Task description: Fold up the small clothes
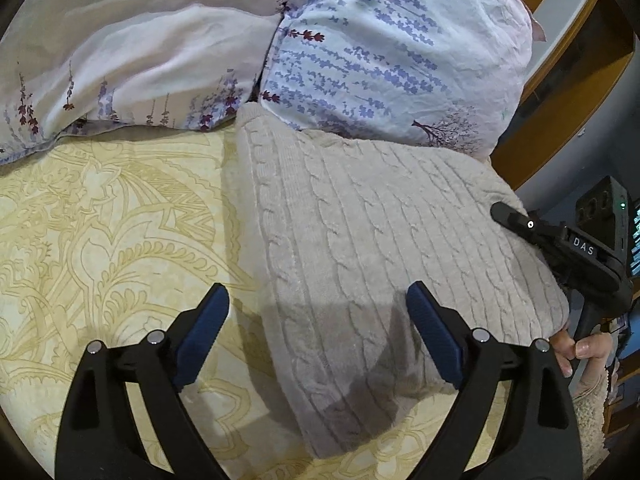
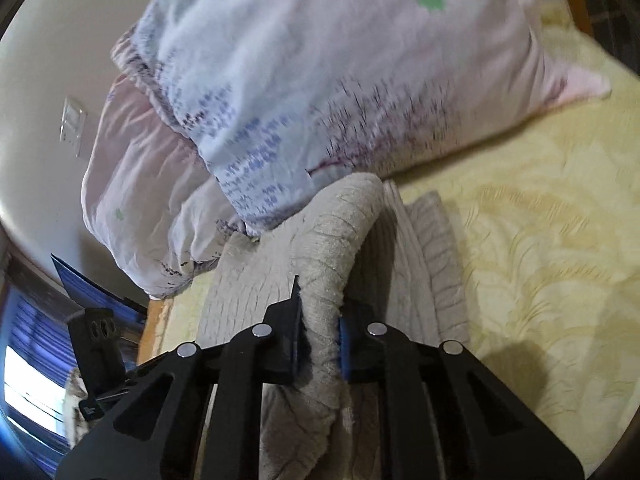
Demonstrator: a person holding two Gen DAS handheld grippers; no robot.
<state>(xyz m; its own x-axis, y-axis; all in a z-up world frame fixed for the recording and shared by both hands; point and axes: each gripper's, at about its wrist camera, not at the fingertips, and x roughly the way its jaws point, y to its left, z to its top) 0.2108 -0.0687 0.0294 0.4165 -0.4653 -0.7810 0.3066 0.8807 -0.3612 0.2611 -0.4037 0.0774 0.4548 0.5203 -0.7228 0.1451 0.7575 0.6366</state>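
Observation:
A beige cable-knit sweater [image 1: 380,220] lies folded on the yellow patterned bedspread [image 1: 100,220], its far edge against the pillows. My left gripper [image 1: 316,292] hovers open over the sweater's near left edge, one blue pad over the bedspread, the other over the knit, nothing between them. In the right wrist view my right gripper [image 2: 320,320] is shut on a raised fold of the sweater [image 2: 340,216], which arches up from the flat layers. A hand [image 1: 584,350] holds the right tool at the sweater's right edge.
Two floral pillows [image 1: 380,40] sit behind the sweater, also seen in the right wrist view as pillows [image 2: 320,60]. A wooden bed frame [image 1: 560,100] runs along the right. Open bedspread [image 2: 540,240] stretches beside the sweater.

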